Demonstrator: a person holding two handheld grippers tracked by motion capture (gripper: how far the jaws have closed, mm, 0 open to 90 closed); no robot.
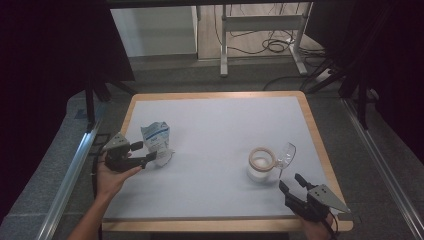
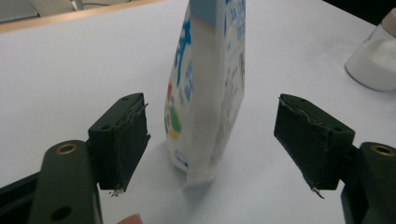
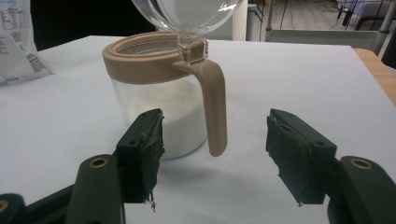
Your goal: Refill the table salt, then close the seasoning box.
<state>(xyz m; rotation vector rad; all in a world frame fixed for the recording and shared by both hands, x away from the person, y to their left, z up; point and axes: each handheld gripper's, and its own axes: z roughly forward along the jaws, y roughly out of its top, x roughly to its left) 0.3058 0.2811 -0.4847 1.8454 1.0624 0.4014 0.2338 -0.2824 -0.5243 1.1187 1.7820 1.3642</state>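
Left gripper [image 1: 150, 159] stands with jaws spread wide, a white and blue pouch [image 2: 208, 88] upright between its pads [image 2: 122, 140], touched by neither. Right gripper [image 3: 212, 156] is likewise open, its jaws either side of the tan handle [image 3: 215, 107] of a glass jar [image 1: 261, 165] with its clear lid [image 1: 287, 154] flipped up. From the jar, the pouch stands well apart, across the white table [image 1: 220, 130].

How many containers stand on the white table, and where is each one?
2. A blue-and-white pouch stands at the table's left, between the left gripper's open jaws. A lidded jar of white powder stands at the right, before the right gripper.
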